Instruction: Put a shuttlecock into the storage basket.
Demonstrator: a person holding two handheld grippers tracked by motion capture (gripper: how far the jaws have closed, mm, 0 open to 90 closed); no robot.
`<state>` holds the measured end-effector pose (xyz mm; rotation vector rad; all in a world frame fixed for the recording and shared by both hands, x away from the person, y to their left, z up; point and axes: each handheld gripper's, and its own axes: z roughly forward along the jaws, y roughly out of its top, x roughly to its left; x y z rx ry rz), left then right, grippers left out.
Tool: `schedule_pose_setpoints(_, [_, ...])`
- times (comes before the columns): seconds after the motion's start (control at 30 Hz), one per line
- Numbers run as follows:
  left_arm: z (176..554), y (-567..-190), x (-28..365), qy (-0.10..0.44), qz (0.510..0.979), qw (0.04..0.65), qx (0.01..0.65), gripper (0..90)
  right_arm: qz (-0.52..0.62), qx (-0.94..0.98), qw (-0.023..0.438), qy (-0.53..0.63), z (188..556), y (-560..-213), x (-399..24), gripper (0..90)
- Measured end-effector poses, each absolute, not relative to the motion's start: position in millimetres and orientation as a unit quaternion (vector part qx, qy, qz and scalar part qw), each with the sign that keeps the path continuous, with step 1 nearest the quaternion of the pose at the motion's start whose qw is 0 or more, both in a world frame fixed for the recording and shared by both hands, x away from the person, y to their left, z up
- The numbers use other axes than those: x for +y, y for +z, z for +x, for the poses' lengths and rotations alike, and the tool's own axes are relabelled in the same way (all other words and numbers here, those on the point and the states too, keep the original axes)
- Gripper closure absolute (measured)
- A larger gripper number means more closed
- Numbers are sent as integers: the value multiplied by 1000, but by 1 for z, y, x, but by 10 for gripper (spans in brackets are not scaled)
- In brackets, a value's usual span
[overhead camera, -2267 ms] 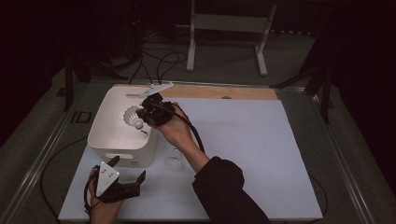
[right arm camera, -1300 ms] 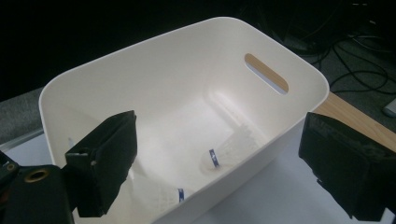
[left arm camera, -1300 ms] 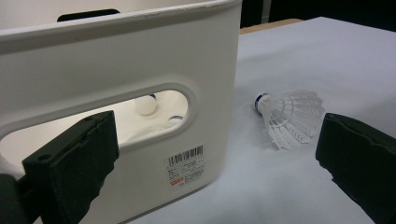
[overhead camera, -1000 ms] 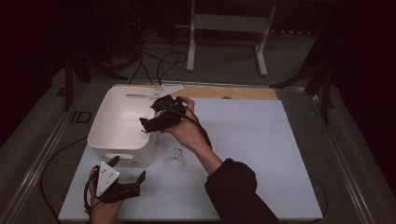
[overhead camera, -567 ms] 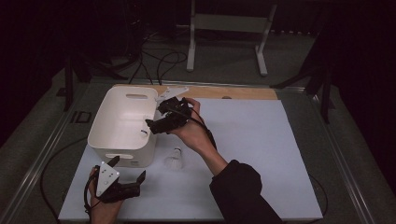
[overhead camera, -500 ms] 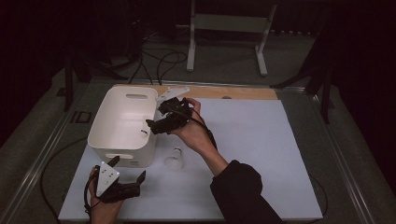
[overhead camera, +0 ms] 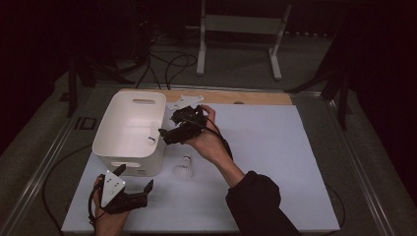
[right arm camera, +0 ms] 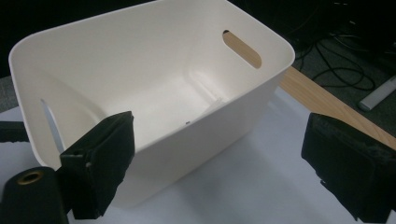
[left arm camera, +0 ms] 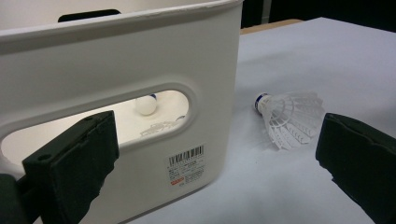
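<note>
The white plastic feather shuttlecock [left arm camera: 289, 117] lies on its side on the white table sheet [overhead camera: 275, 162], just beside the white plastic handled bin [overhead camera: 129, 129]. Its blue-banded cork points toward the bin, skirt away. Through the bin's handle slot, the left gripper view shows another shuttlecock [left arm camera: 145, 103] inside (hidden from above). Left gripper [overhead camera: 132, 189] and right gripper [overhead camera: 169, 135]: jaws apart, empty.

Bin [overhead camera: 129, 129] at table's [overhead camera: 275, 162] left; one shuttlecock [overhead camera: 183, 167] just right of its near corner, another [left arm camera: 145, 105] inside.
</note>
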<state>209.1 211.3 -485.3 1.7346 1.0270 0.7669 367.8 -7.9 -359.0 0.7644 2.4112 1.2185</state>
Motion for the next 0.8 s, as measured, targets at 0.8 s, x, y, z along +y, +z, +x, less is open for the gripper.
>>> schedule_pose_setpoints(0.8, [209,-485,211,313,708,473,420,0,268,856,187,400,363,-378,-28,91])
